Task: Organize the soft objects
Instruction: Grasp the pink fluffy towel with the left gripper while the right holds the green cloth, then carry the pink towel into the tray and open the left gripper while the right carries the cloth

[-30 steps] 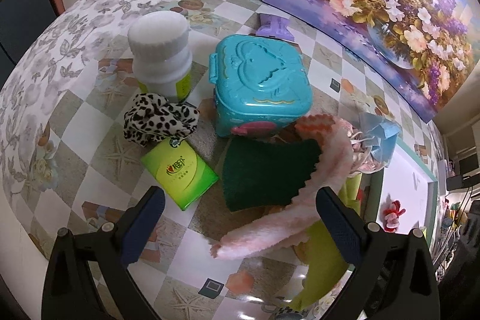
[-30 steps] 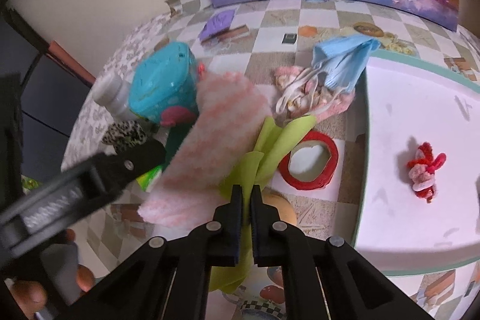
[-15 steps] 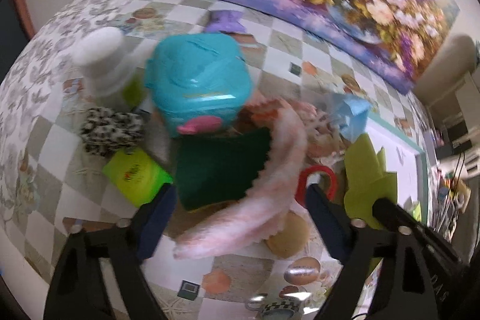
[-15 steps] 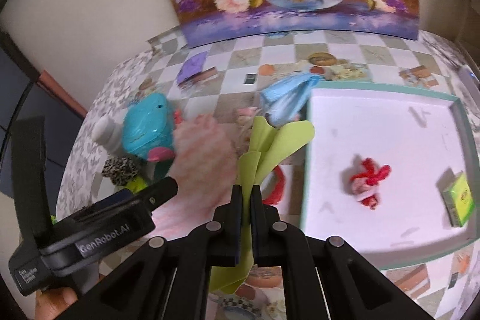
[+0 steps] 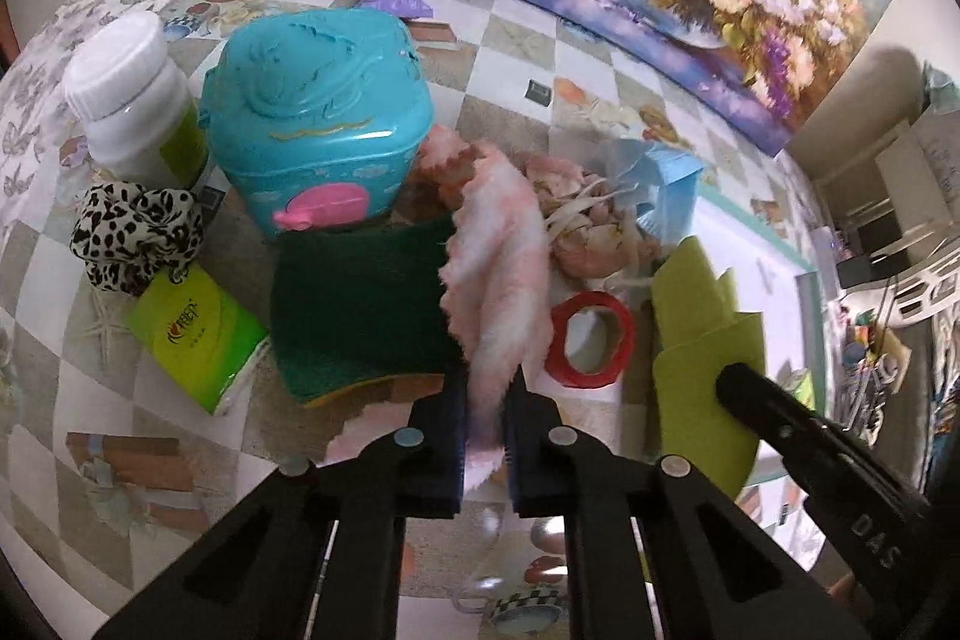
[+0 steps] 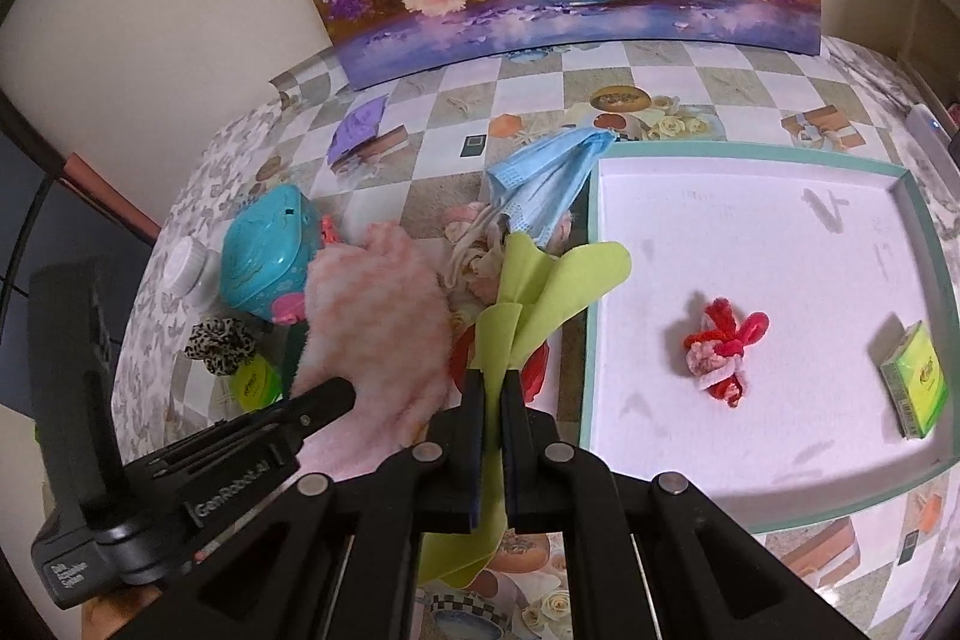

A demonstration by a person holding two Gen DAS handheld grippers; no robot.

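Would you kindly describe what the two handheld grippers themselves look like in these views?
Both the left gripper and the right gripper are matte black plastic with angular, open-frame arms ending in two flat jaws whose inner faces look dark blue. Round silver pins sit along the arms. White lettering marks the bodies: "GenRobot.AI" on the left gripper's side in the right wrist view, and "DAS" on the right gripper's in the left wrist view.

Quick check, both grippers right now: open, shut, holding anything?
Left gripper: just closed, shut on the pink fluffy cloth.
Right gripper: shut on the lime-green cloth.
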